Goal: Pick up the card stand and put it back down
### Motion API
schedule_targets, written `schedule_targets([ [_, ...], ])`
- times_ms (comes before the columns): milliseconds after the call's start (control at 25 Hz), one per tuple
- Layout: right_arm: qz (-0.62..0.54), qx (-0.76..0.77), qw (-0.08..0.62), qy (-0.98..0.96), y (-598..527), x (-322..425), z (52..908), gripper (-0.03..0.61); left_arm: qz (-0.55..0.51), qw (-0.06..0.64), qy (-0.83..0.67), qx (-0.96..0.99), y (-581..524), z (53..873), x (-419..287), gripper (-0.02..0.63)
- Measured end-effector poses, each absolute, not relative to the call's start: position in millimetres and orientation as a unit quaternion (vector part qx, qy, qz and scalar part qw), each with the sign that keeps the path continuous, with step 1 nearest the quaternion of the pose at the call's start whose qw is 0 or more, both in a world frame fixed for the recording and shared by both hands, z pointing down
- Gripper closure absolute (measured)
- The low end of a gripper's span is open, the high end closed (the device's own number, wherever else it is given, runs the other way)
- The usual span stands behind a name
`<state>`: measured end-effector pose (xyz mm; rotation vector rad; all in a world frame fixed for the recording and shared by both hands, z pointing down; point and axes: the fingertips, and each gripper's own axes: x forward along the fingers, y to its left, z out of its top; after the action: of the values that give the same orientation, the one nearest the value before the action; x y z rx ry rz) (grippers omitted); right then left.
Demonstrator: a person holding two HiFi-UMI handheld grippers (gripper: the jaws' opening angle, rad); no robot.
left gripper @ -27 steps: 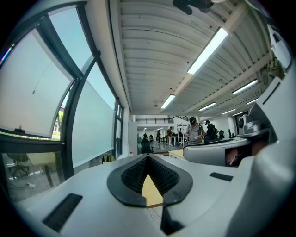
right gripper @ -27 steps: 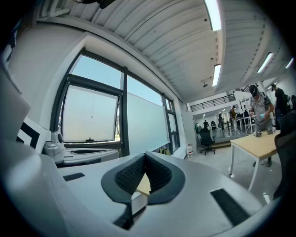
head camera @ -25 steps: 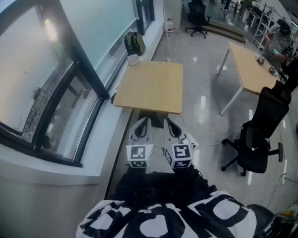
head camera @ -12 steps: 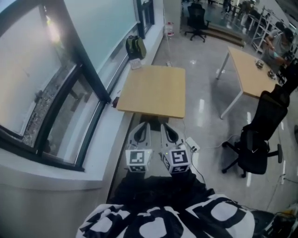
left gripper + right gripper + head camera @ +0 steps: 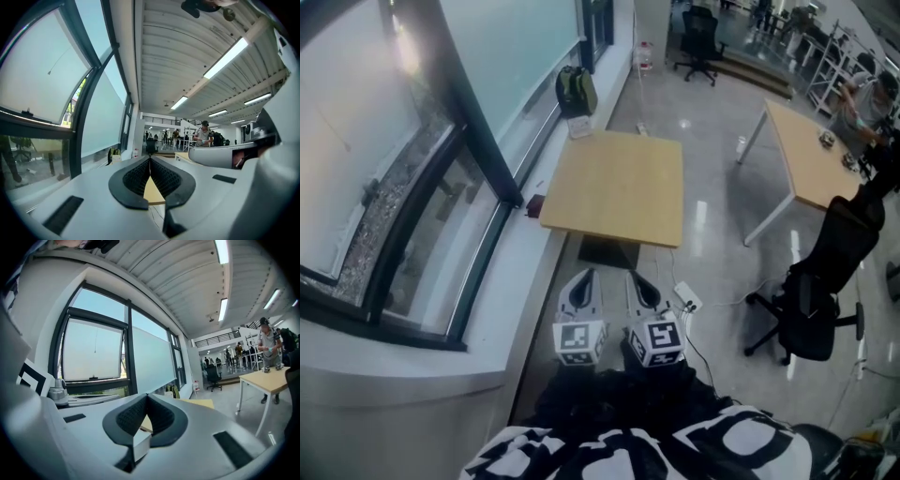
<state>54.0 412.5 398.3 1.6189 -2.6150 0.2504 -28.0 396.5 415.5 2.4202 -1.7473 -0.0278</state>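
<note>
Hovering side by side over the floor, the left gripper [image 5: 584, 278] and right gripper [image 5: 639, 279] each have their jaws pressed together on nothing, just short of the near edge of a square wooden table [image 5: 614, 187]. A small white thing [image 5: 579, 125] sits just past its far left corner, beside a green backpack [image 5: 575, 91]; whether that is the card stand I cannot tell. A power strip [image 5: 687, 298] lies on the floor just right of the grippers. A black office chair [image 5: 820, 281] and a second table [image 5: 811, 155] stand farther right, well apart. A window [image 5: 412, 178] runs along the left.
</note>
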Motion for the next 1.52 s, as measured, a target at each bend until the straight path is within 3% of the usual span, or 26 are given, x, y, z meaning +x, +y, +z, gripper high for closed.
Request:
schedule_targets([
  [720,0.062,0.455,0.016,-0.888,138,48,367,0.56,-0.006,0.035,-0.616,0.787,133,372,-18,0.603],
  [1520,0.076,0.507,0.032,-0.858,-6,-17,374,0.56,-0.015,0.055,-0.567,0.822,-16,380,-78,0.603],
])
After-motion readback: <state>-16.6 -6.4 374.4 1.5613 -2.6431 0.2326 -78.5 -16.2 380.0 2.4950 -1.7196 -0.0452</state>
